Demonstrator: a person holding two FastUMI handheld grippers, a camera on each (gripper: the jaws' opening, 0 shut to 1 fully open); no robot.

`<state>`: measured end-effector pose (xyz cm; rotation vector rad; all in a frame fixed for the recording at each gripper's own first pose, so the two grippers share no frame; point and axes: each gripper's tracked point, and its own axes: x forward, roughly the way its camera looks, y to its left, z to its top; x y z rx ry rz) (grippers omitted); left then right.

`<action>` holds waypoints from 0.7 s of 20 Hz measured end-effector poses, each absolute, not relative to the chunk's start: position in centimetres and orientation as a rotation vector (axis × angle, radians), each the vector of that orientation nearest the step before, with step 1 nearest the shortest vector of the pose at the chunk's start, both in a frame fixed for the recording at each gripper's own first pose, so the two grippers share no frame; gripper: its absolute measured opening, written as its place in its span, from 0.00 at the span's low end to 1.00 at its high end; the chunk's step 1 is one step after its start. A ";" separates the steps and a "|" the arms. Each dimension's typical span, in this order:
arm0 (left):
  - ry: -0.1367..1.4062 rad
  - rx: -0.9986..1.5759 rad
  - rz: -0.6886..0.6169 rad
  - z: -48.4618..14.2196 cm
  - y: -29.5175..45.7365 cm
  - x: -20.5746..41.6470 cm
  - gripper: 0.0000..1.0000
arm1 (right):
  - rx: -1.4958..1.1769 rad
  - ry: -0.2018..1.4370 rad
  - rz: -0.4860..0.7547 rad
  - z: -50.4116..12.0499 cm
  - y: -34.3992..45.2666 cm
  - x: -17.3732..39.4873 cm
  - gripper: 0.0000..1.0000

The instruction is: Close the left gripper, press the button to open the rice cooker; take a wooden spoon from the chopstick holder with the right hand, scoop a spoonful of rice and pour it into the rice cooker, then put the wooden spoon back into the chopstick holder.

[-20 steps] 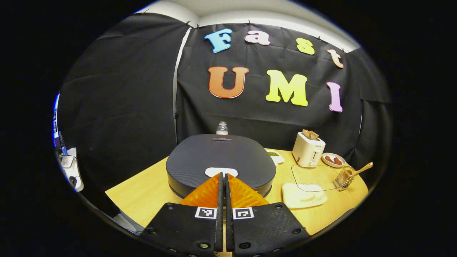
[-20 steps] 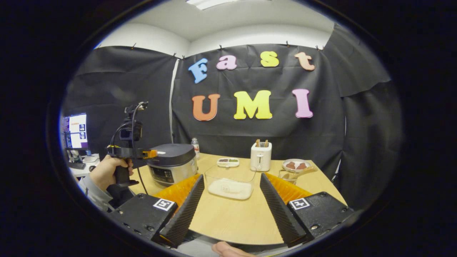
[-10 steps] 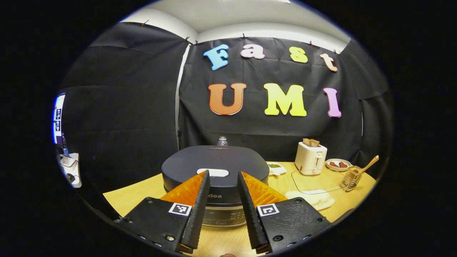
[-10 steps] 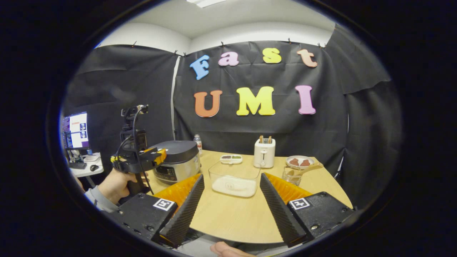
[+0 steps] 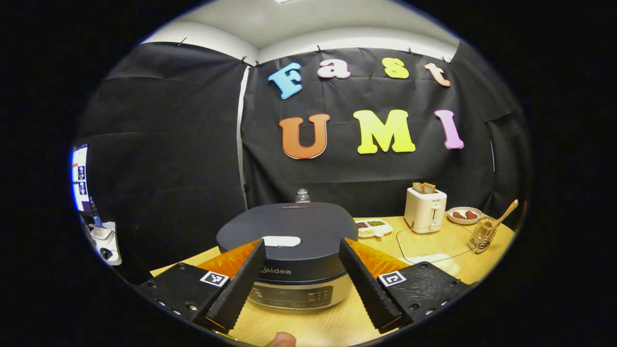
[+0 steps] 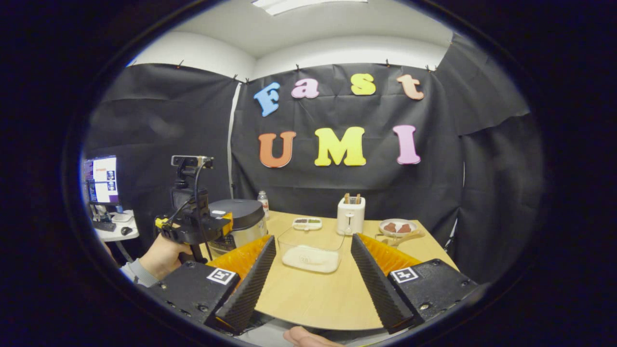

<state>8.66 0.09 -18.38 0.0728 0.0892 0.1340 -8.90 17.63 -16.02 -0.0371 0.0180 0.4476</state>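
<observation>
Cooker [image 5: 289, 250] lid still down on the table's left after the press; left gripper [image 5: 298, 284] has backed off, fingers now wide; right gripper [image 6: 311, 279] wide, empty; press may need repeating.

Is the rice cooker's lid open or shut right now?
Shut: the dark lid lies flat on the rice cooker body, no gap showing.

This is a staged kitchen corner inside a recording booth: black cloth hangs pinned as walls under a white ceiling, and a wooden tabletop [image 6: 308, 299] carries a rice cooker [image 5: 289, 250], a toaster [image 5: 425, 210] and small dishes. A computer monitor [image 6: 101, 179] glows on a side desk.
</observation>
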 end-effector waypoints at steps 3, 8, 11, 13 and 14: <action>0.045 0.059 0.136 -14.4 0.2 7.1 0.90 | -0.046 -0.021 0.433 -14.7 17.2 -9.3 1.00; 0.011 0.047 0.076 -10.0 -1.7 2.2 0.95 | -0.037 -0.055 0.407 -13.0 16.4 -9.5 1.00; -0.038 0.090 0.039 -7.6 -3.1 -1.2 0.95 | -0.021 -0.075 0.386 -11.8 15.5 -9.6 1.00; -0.069 0.118 0.003 -6.5 -4.5 -3.6 0.95 | -0.017 -0.090 0.370 -11.0 14.8 -9.7 1.00; -0.080 0.122 -0.012 -6.1 -5.0 -4.7 0.95 | -0.014 -0.097 0.362 -10.6 14.5 -9.7 0.95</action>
